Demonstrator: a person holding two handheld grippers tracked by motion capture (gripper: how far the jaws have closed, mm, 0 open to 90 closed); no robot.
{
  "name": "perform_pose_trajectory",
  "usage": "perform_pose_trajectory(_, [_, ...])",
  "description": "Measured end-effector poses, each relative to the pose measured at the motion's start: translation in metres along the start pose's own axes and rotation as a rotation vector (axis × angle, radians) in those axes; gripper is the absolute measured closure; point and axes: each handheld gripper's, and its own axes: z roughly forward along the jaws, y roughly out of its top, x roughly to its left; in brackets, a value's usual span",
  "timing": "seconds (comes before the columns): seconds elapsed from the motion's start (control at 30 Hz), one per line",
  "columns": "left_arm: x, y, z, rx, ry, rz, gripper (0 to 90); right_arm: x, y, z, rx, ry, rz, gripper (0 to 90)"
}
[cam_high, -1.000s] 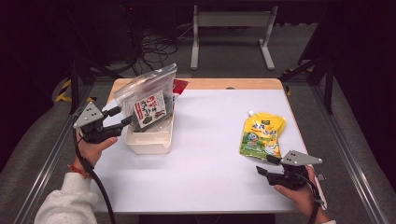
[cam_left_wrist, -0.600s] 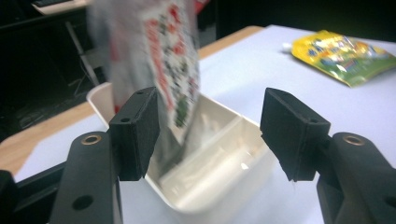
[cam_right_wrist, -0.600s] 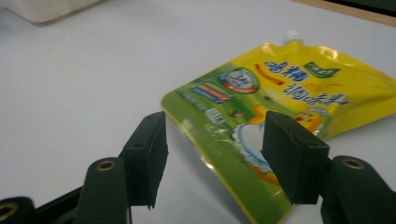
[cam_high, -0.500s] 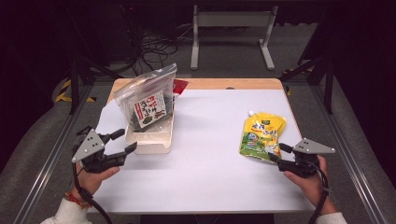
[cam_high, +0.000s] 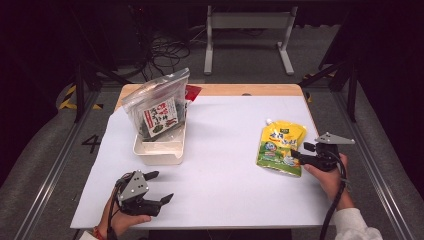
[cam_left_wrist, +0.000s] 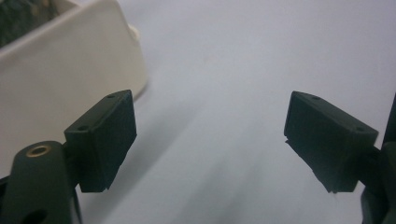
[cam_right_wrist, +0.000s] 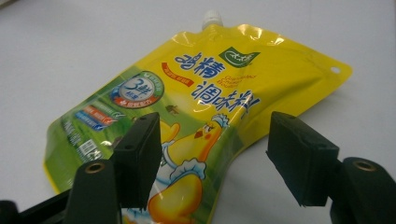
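A yellow spouted pouch (cam_high: 280, 142) lies flat at the table's right side. My right gripper (cam_high: 299, 150) is at its near right edge, low over the table. In the right gripper view the pouch (cam_right_wrist: 210, 93) lies under and between the fingers (cam_right_wrist: 140, 154); my right gripper (cam_right_wrist: 215, 158) is open, its jaws just widened, and the pads do not press on the pouch. My left gripper (cam_high: 161, 186) rests low near the table's front left, open, its jaws just widened with nothing between them. In the left gripper view my left gripper (cam_left_wrist: 210, 135) frames bare table, with the white bin (cam_left_wrist: 60, 60) beside it.
The white bin (cam_high: 160, 150) stands left of centre and holds a clear bag of dark seaweed snacks (cam_high: 157, 107) standing upright. A red packet (cam_high: 192, 91) lies behind it. The white table top (cam_high: 225, 165) is bordered by metal rails and dark floor.
My left gripper has left the bin's left side, come down towards the table's front edge and opened wider. My right gripper has moved away from the front edge to the pouch's right side.
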Motion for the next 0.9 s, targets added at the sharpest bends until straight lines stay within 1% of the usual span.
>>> perform_pose_trajectory(0.1, [-0.001, -0.002, 0.008, 0.035, 0.001, 0.013, 16.6, -0.002, 0.002, 0.009, 0.014, -0.011, 0.012, 34.0])
perform_pose_trajectory(0.13, [-0.001, -0.002, 0.01, 0.042, -0.002, 0.013, 16.5, -0.003, 0.003, 0.013, 0.023, -0.015, 0.02, 33.4])
perform_pose_trajectory(0.17, [-0.001, -0.001, 0.012, 0.043, -0.006, 0.022, 16.2, -0.005, 0.003, 0.016, 0.026, -0.013, 0.03, 32.9])
perform_pose_trajectory(0.2, [-0.002, -0.001, 0.012, 0.049, -0.006, 0.028, 16.1, -0.006, 0.002, 0.021, 0.046, -0.011, 0.043, 31.8])
perform_pose_trajectory(0.23, [-0.002, -0.001, 0.013, 0.05, -0.012, 0.032, 16.0, -0.006, 0.002, 0.025, 0.069, -0.006, 0.044, 29.2])
perform_pose_trajectory(0.27, [-0.002, -0.002, 0.013, 0.05, -0.016, 0.033, 15.9, -0.006, 0.001, 0.027, 0.067, 0.023, 0.061, 29.6])
perform_pose_trajectory(0.3, [-0.003, -0.002, 0.013, 0.054, -0.015, 0.031, 15.9, -0.006, 0.001, 0.028, 0.069, 0.031, 0.072, 29.2])
perform_pose_trajectory(0.37, [-0.002, -0.003, 0.012, 0.053, -0.019, 0.027, 15.7, -0.005, 0.002, 0.029, 0.075, 0.034, 0.074, 29.0])
perform_pose_trajectory(0.4, [-0.002, -0.003, 0.012, 0.054, -0.02, 0.025, 15.7, -0.006, 0.002, 0.03, 0.081, 0.042, 0.087, 29.2])
perform_pose_trajectory(0.47, [-0.002, -0.003, 0.012, 0.055, -0.02, 0.027, 15.6, -0.009, 0.001, 0.031, 0.092, 0.07, 0.135, 30.4])
perform_pose_trajectory(0.5, [-0.002, -0.003, 0.012, 0.056, -0.023, 0.025, 15.6, -0.011, 0.001, 0.031, 0.094, 0.085, 0.14, 32.6])
perform_pose_trajectory(0.53, [-0.002, -0.003, 0.013, 0.06, -0.026, 0.025, 15.6, -0.012, 0.001, 0.031, 0.096, 0.088, 0.143, 34.7])
perform_pose_trajectory(0.57, [-0.002, -0.003, 0.014, 0.064, -0.028, 0.028, 15.6, -0.012, 0.001, 0.031, 0.098, 0.086, 0.151, 38.8])
perform_pose_trajectory(0.6, [-0.002, -0.003, 0.014, 0.064, -0.028, 0.028, 15.6, -0.011, 0.002, 0.031, 0.102, 0.09, 0.155, 47.4])
perform_pose_trajectory(0.63, [-0.002, -0.003, 0.015, 0.066, -0.032, 0.03, 15.6, -0.011, 0.002, 0.031, 0.102, 0.09, 0.155, 47.4])
perform_pose_trajectory(0.67, [-0.003, -0.003, 0.016, 0.073, -0.034, 0.035, 15.6, -0.012, 0.001, 0.03, 0.108, 0.121, 0.165, 58.7])
perform_pose_trajectory(0.7, [-0.003, -0.003, 0.016, 0.072, -0.039, 0.032, 15.6, -0.012, 0.001, 0.029, 0.107, 0.129, 0.163, 62.7])
perform_pose_trajectory(0.77, [-0.003, -0.002, 0.017, 0.076, -0.045, 0.031, 15.6, -0.013, 0.0, 0.027, 0.104, 0.149, 0.166, 69.8])
perform_pose_trajectory(0.8, [-0.003, -0.002, 0.017, 0.076, -0.049, 0.031, 15.6, -0.013, 0.0, 0.026, 0.101, 0.156, 0.164, 72.0])
perform_pose_trajectory(0.9, [-0.003, -0.002, 0.018, 0.076, -0.056, 0.034, 15.7, -0.012, -0.001, 0.024, 0.09, 0.157, 0.149, 76.7])
